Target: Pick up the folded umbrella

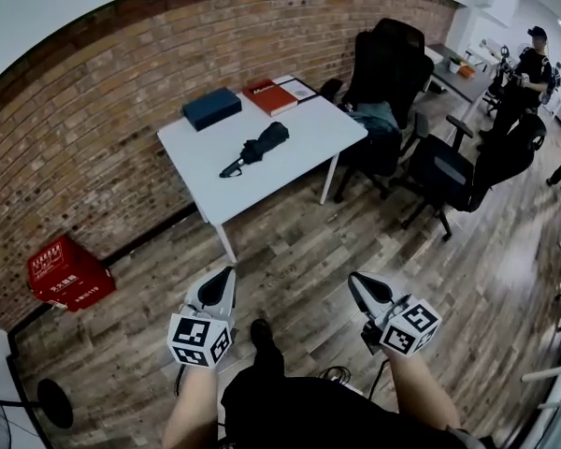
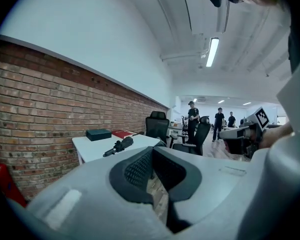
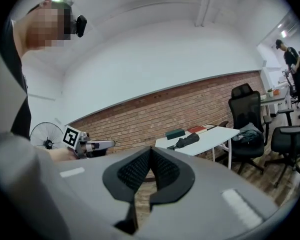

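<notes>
Where the brick wall [image 1: 84, 129] meets the wood floor [image 1: 299, 251] at the far left, a red crate [image 1: 68, 272] sits by the baseboard. Right of it and nearer the person, the left gripper [image 1: 226, 275] is held low over the floor, its jaws pressed together with nothing between them. It is well apart from the white counter [image 1: 309, 131] ahead. On that counter a dark blue box [image 1: 211, 108] lies toward the wall. The folded umbrella [image 1: 260, 146] lies just in front of it near the counter's middle, black, flat on its side, its handle end pointing toward the counter's left front edge. A red book [image 1: 270, 95] lies beyond the umbrella at the back, right of the box. Nothing touches the umbrella. Further right, the right gripper [image 1: 355, 282] is level with the left one over the floor, its jaws likewise closed tip to tip and empty, and equally well apart from the counter. Past the counter's right end stand two black office chairs [image 1: 388, 64], one pushed close to the counter. A person in dark clothes [image 1: 528, 73] stands by desks at the far right.
</notes>
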{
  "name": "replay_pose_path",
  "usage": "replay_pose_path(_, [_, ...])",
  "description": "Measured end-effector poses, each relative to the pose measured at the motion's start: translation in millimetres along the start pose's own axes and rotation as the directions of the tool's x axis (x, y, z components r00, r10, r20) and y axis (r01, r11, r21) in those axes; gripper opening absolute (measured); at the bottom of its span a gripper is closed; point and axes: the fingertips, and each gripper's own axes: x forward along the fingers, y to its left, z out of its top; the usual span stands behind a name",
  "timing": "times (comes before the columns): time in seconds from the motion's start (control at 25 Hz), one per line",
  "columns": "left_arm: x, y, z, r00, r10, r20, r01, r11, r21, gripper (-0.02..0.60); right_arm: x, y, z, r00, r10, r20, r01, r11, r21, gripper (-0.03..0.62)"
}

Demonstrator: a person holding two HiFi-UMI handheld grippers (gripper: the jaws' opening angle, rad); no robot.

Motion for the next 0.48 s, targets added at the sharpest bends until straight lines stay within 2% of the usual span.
replay_pose_path(0.24, [76.7,55.1,13.6,0.994,-0.097,-0.058,0.1,0.994,0.049,0.002,110.8,-34.4,22.6,0.999,-0.022,-0.04,0.024,0.999,0.039,-0.003])
replay_pose_path(0.48, [129.0,107.4,28.3,0.989,-0.134,-0.059,0.135,0.991,0.019,0.002,190.3,-37.4,40.9,0.998,-0.003,-0.057,0.003,1.0,0.016,-0.003])
